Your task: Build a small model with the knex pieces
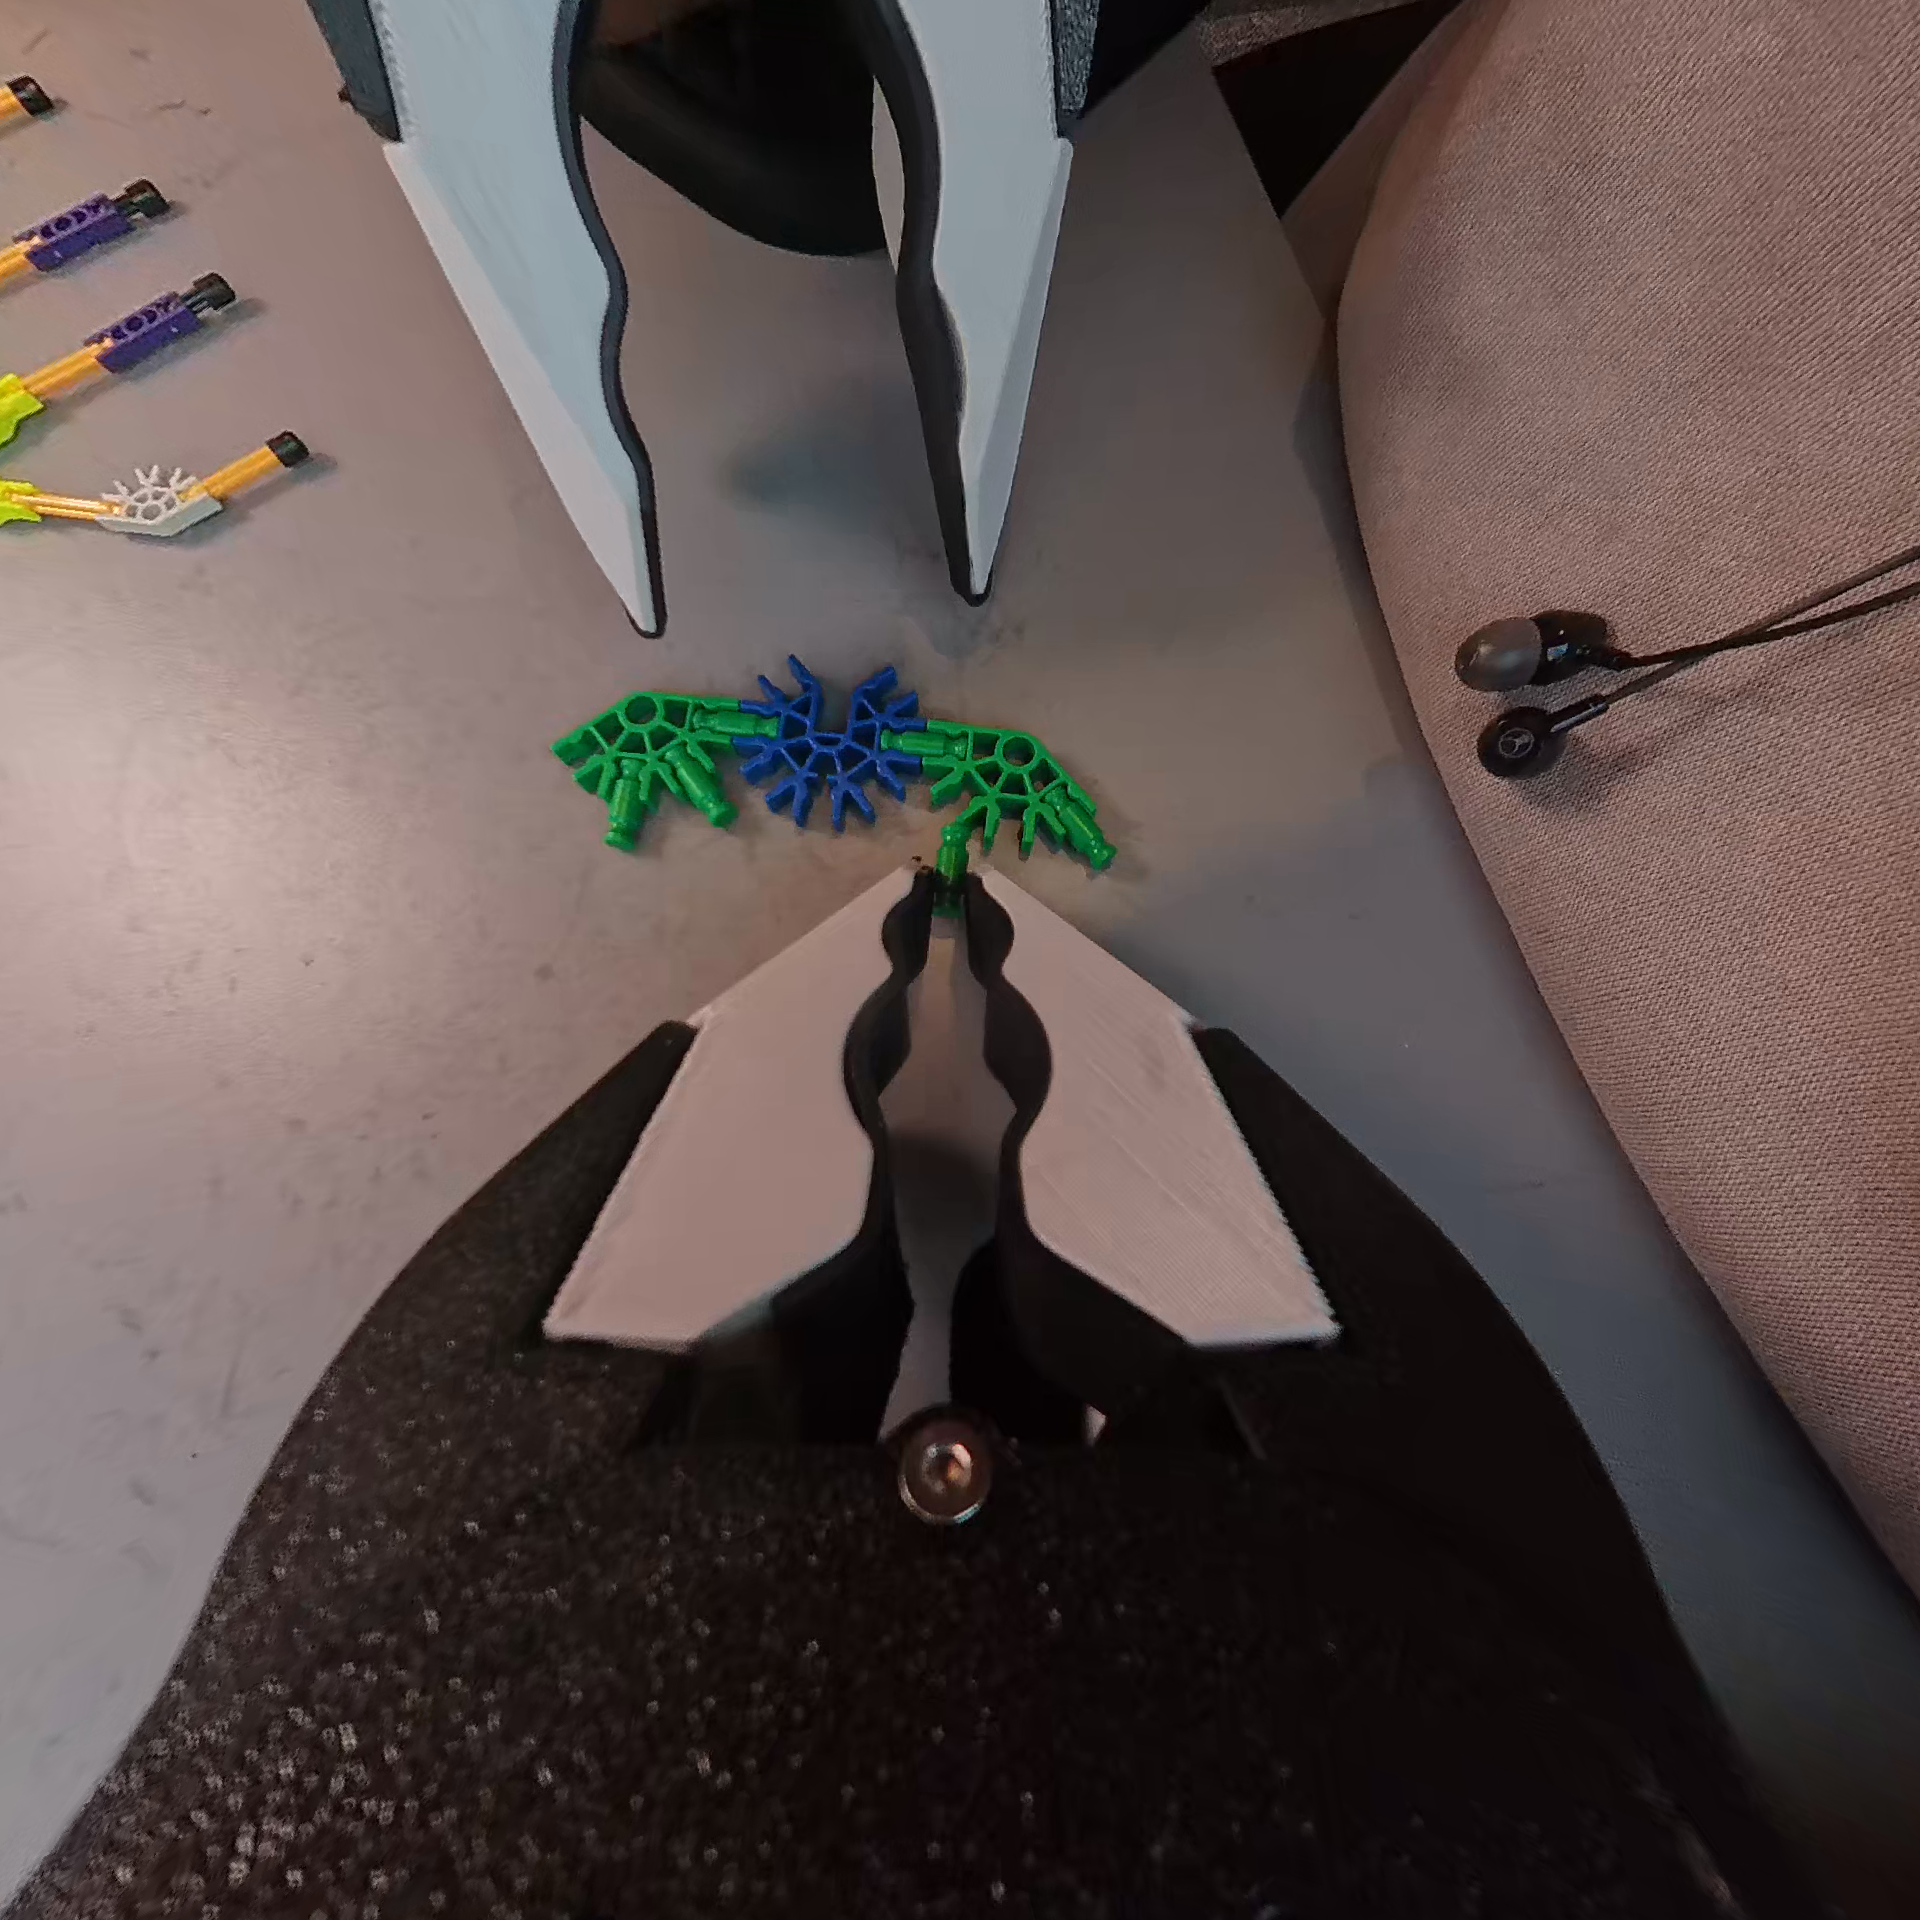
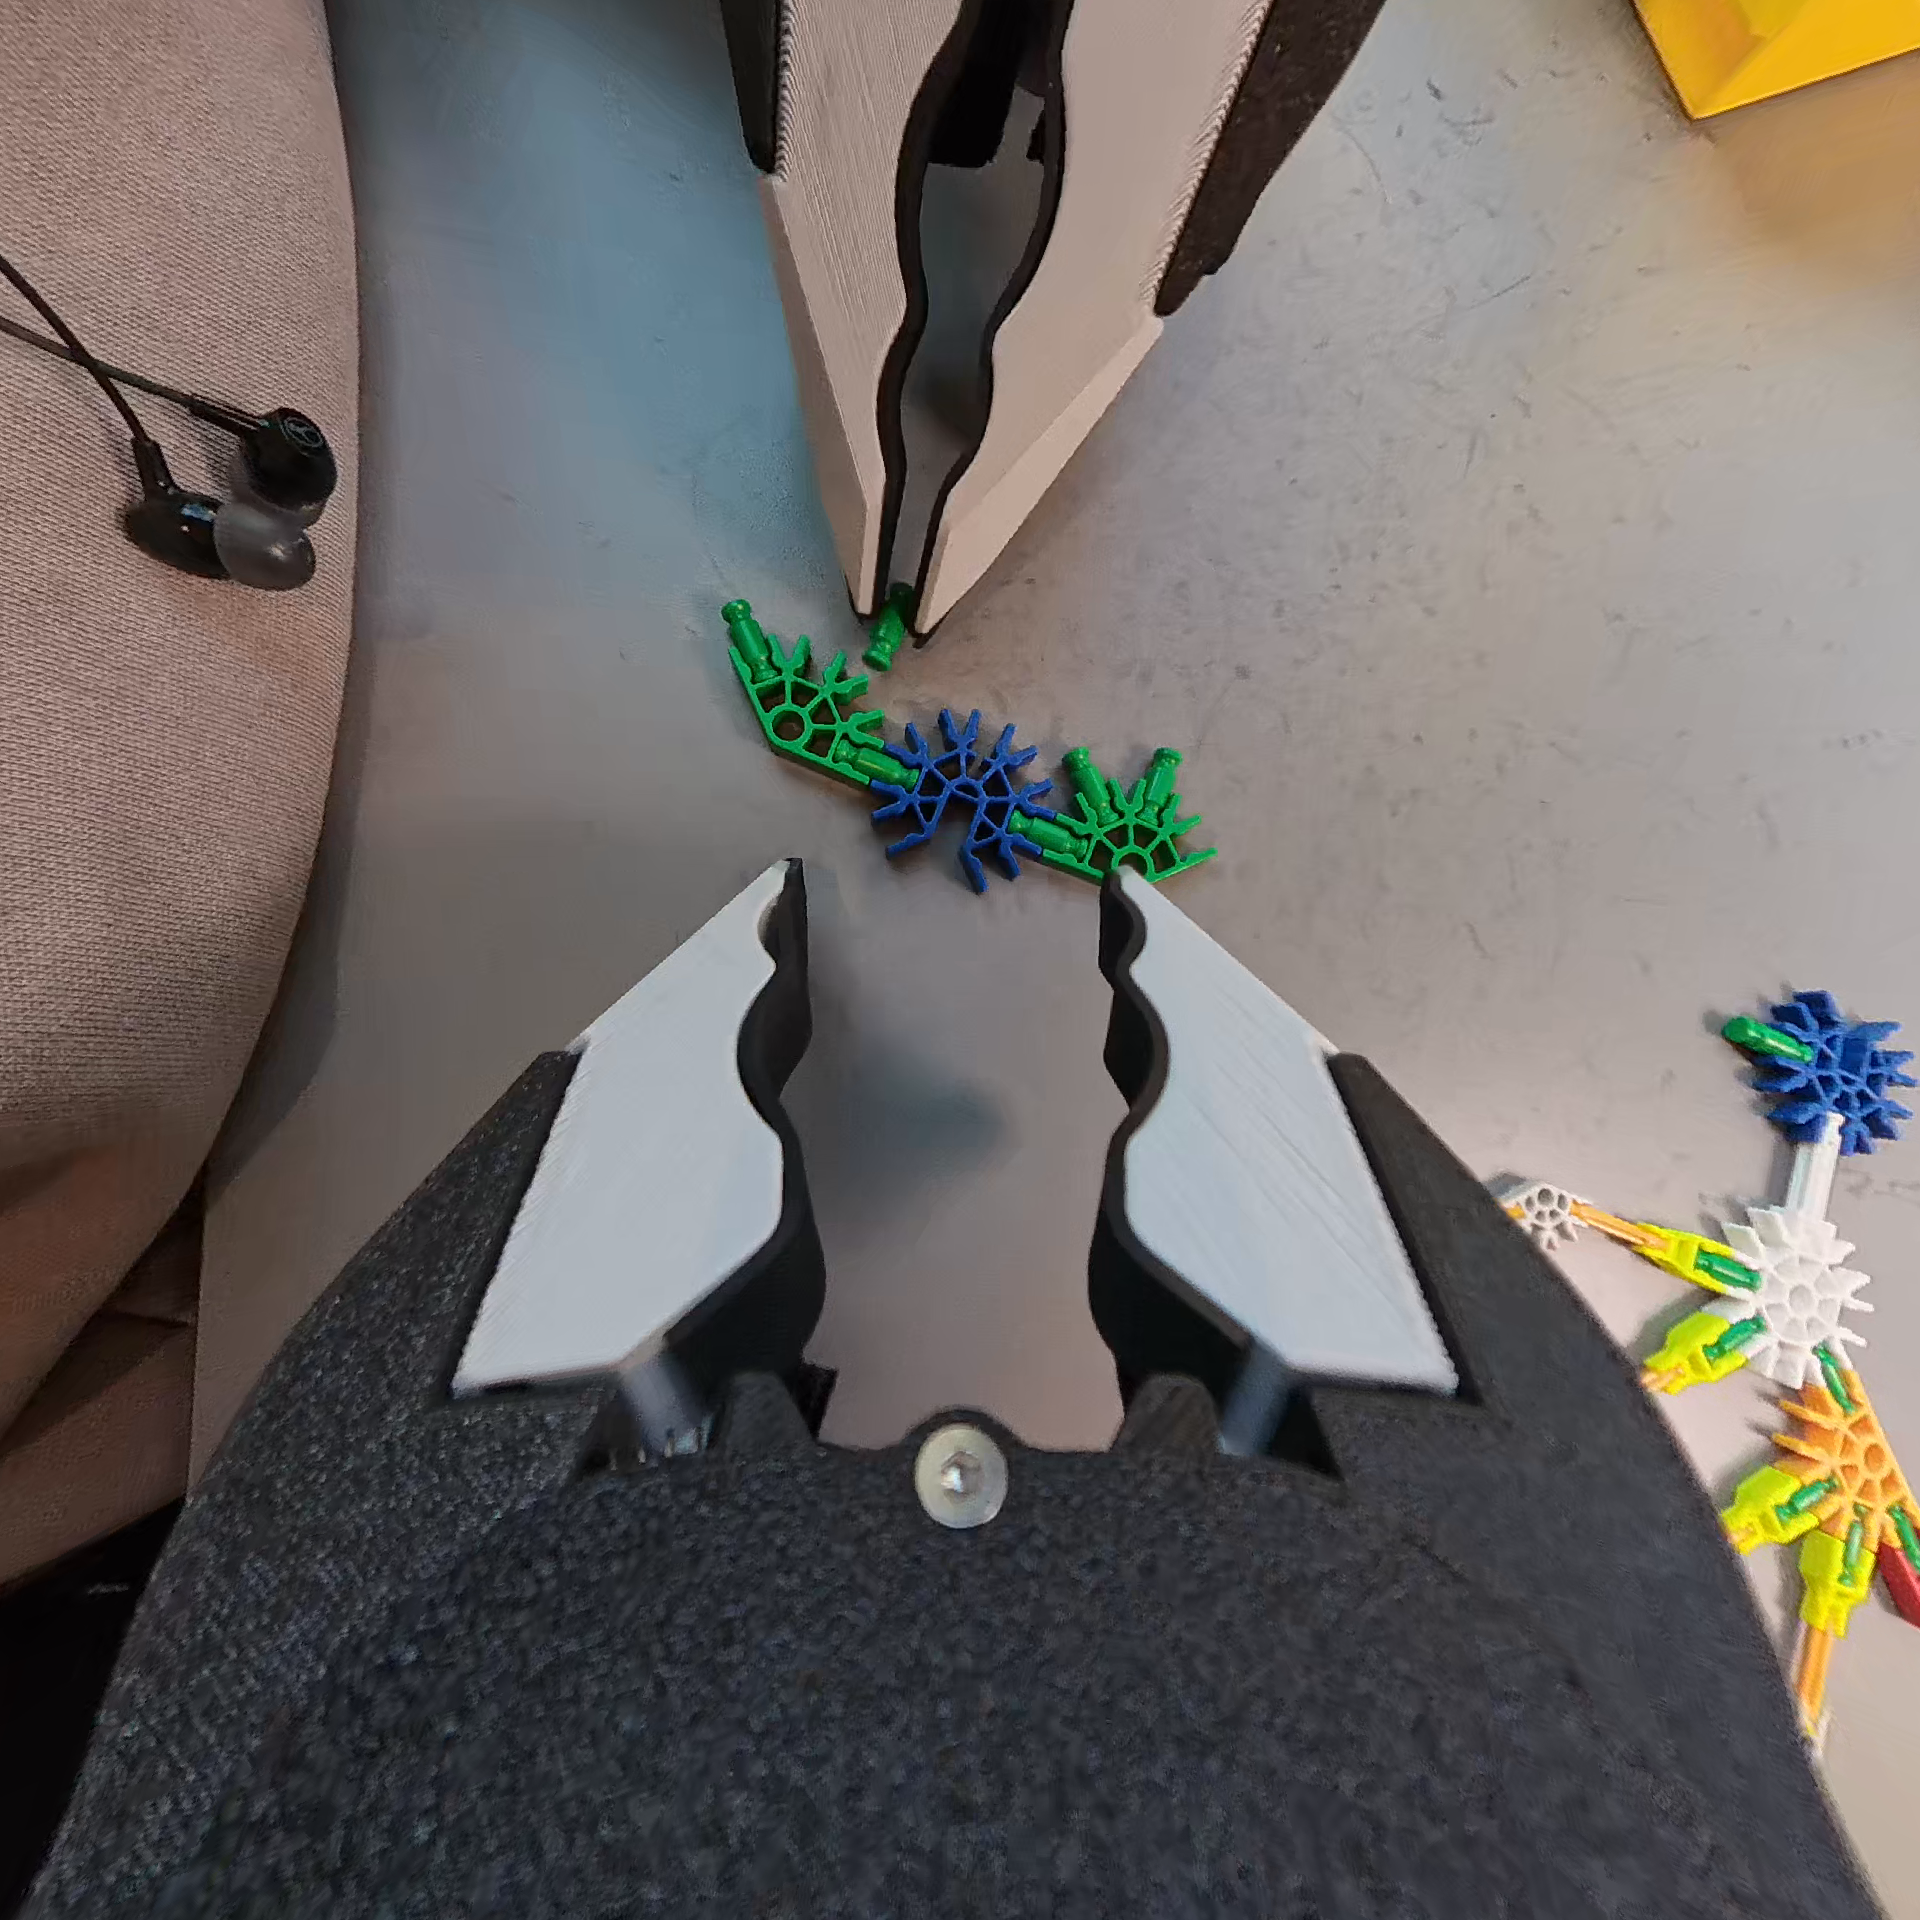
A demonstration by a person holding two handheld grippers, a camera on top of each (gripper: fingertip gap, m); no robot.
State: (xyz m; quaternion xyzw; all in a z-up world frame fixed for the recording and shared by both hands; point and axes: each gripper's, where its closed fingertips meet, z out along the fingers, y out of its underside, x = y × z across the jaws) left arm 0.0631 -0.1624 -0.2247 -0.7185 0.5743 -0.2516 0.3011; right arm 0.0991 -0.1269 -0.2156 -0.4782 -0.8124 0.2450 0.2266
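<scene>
Left gripper (image 1: 943,883), black textured body with pale ridged fingers, has its tips pinched on a short green plastic rod (image 1: 950,871). Rod tip sits at the slots of the nearer green fan-shaped connector (image 1: 1013,774); seated or just touching, can't tell. That connector belongs to a flat green-and-blue plastic construction-toy assembly (image 1: 831,753) lying on the grey scuffed tabletop (image 1: 312,935): blue snowflake connectors in the middle, a green fan connector with stub rods at each end.

Right gripper (image 2: 951,883), same build, is spread wide, holding nothing, tips just beside the assembly's far edge; its right fingertip (image 2: 1117,888) is at the other green connector (image 2: 1132,831).

Outward: black wired earbuds (image 1: 1527,691) on beige fabric cushion (image 1: 1662,416); yellow rods with purple connectors (image 1: 104,281) well apart on the table; multicolour spoked toy build (image 2: 1808,1299) near right gripper.
</scene>
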